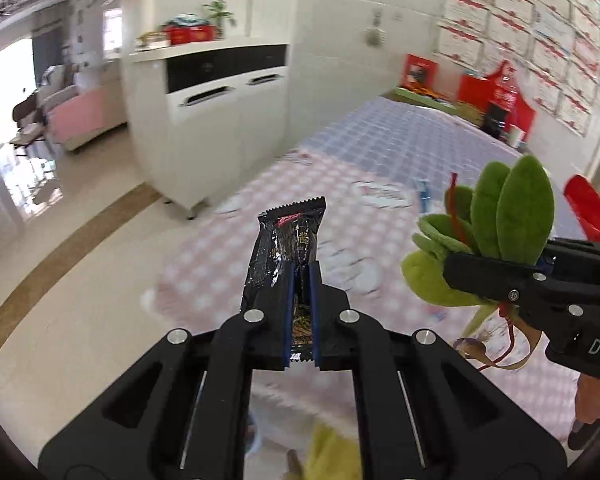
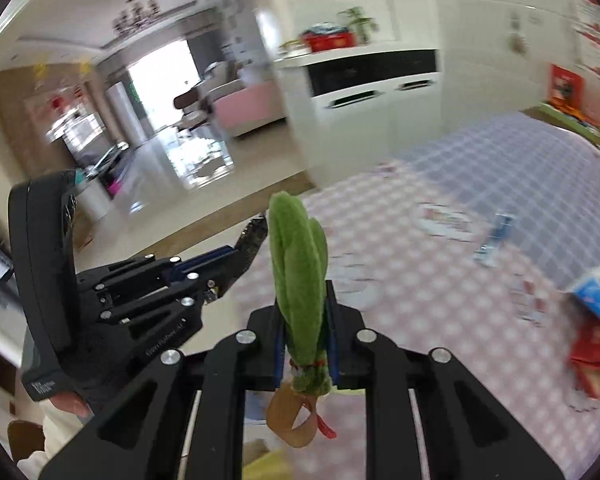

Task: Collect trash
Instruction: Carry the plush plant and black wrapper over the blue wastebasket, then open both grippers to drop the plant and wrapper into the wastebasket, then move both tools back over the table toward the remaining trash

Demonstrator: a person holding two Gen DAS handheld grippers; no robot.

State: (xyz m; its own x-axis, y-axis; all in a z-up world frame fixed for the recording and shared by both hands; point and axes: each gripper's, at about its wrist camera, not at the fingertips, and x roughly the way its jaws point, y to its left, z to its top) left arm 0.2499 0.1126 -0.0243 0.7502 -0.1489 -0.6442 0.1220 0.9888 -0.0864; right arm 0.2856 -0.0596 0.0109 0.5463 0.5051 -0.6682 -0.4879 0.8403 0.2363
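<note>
Left gripper (image 1: 301, 276) clamps black wrapper (image 1: 288, 240); right gripper (image 2: 305, 316) clamps felt greens (image 2: 300, 280) above table edge (image 1: 156, 292).

White letters "DAS" can be read on the black body of the right gripper (image 1: 460, 276) at the right edge of the left wrist view; the word is cut off by the picture's edge. A Chinese character in gold and a small red label are printed on the black wrapper (image 1: 290, 236), but they cannot be made out with certainty. Small white print is seen on the left gripper (image 2: 256, 240) body and on its camera housing in the right wrist view; it is too small and blurred to be read.
</note>
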